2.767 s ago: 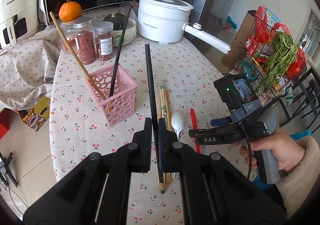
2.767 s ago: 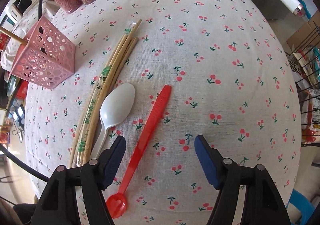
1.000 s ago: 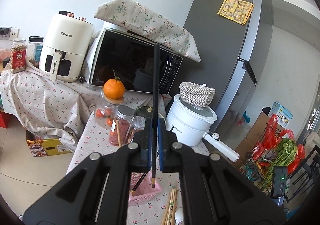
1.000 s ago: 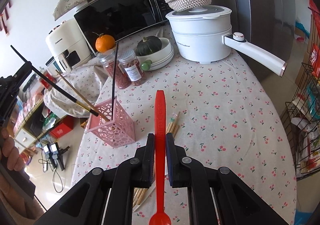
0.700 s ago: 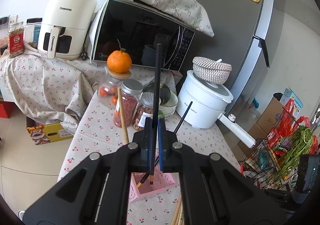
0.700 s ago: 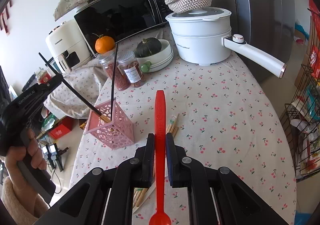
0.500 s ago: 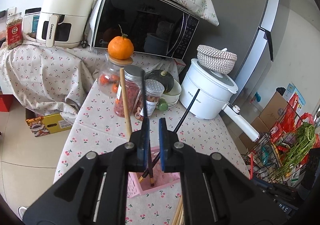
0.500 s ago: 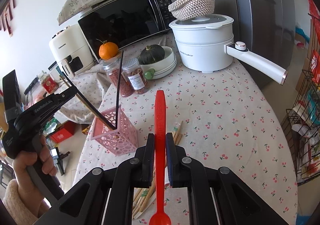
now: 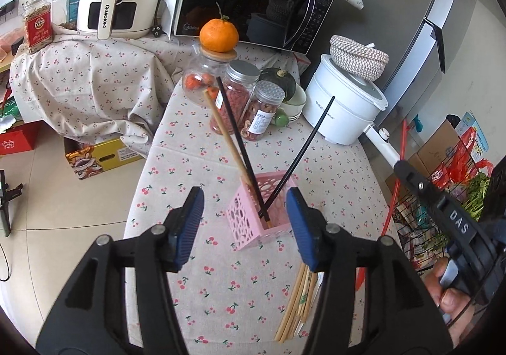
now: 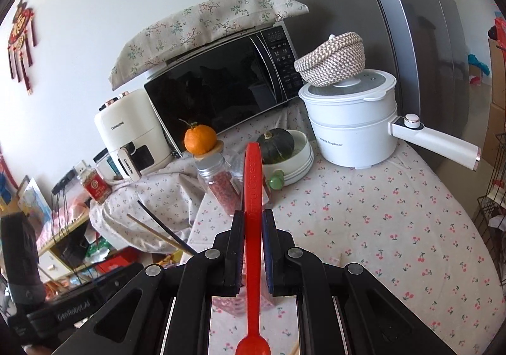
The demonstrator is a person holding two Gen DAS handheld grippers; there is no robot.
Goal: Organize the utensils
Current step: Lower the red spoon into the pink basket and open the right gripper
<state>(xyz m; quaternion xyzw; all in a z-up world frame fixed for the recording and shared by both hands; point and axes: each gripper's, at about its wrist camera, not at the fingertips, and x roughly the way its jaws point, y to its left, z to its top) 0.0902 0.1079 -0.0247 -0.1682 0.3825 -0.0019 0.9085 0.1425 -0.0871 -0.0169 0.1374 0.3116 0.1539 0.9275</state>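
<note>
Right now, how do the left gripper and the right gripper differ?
The left gripper is open and holds nothing, above the pink basket; the right gripper is shut on the red spoon. The left's blue pads stand wide apart; the right's press the spoon's handle. Both are black, two-fingered and hand-held.

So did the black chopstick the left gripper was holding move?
Yes. It has dropped out of the left gripper, whose jaws now gape, and stands in the pink basket beside the other chopsticks.

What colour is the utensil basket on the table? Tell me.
Pink, with cut-out holes in its walls. The basket shows best in the left wrist view.
</note>
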